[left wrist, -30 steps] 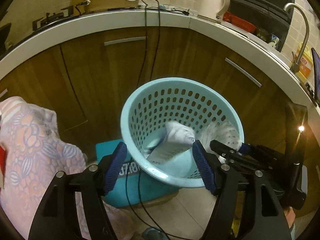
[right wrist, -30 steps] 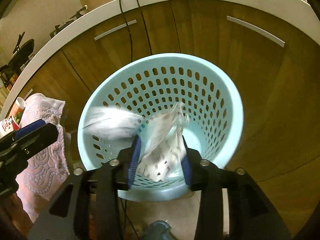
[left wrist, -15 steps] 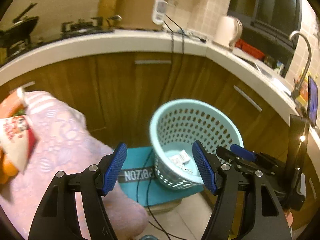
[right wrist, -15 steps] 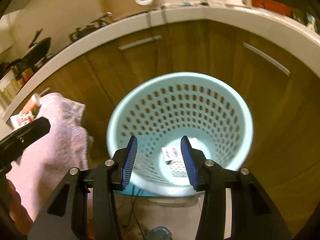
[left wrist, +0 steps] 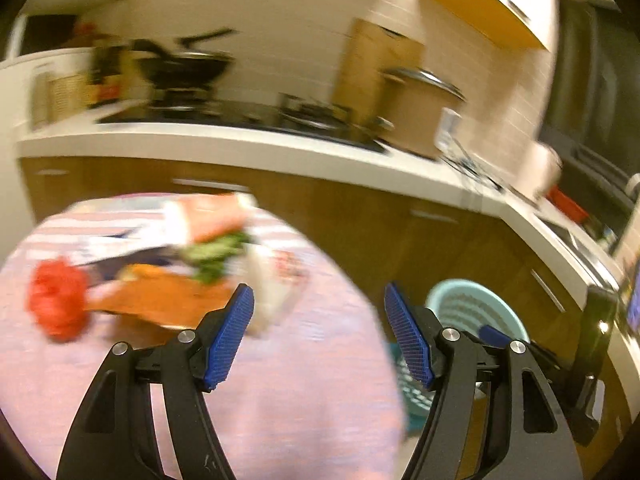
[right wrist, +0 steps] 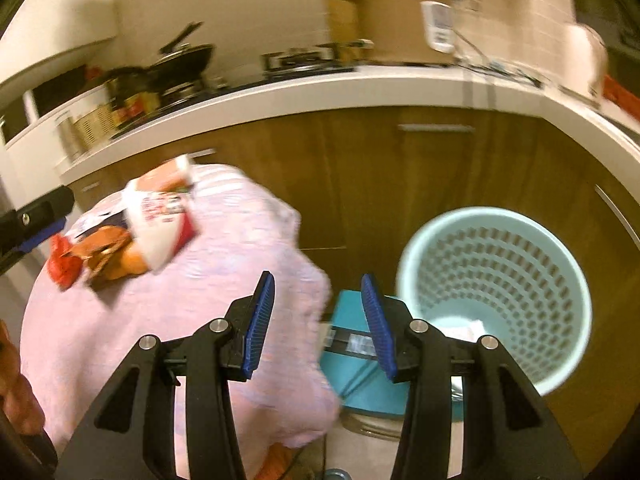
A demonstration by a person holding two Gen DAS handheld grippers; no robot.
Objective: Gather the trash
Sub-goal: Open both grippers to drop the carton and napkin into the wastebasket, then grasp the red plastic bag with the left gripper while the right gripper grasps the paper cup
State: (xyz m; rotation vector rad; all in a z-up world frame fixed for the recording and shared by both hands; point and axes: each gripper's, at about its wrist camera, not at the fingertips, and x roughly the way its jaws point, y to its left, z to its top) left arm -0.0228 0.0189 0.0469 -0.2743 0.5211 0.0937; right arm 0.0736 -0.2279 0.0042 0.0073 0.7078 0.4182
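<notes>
A pale blue perforated bin (right wrist: pixel 500 292) stands on the floor at the right, with white paper scraps (right wrist: pixel 474 328) at its bottom; it shows small at the lower right (left wrist: pixel 472 312) in the left wrist view. A round table with a pink cloth (right wrist: pixel 168 312) carries a heap of wrappers: a white and red packet (right wrist: pixel 160 216), an orange bag (left wrist: pixel 160 296) and a red crumpled piece (left wrist: pixel 58 300). My left gripper (left wrist: pixel 318 336) hangs open above the pink cloth (left wrist: pixel 280 392), nothing between its blue pads. My right gripper (right wrist: pixel 318 324) is open and empty between table and bin.
A curved white counter (right wrist: pixel 360 88) over brown cabinets (right wrist: pixel 360 184) runs behind, bearing a pan (right wrist: pixel 188 60), a large pot (right wrist: pixel 400 20) and a kettle (right wrist: pixel 580 56). A teal box (right wrist: pixel 356 360) with a cable sits on the floor beside the bin.
Both grippers have let paper fall into the bin, then risen and swung left. The bin slid to the right of both views and the pink table with wrappers came in.
</notes>
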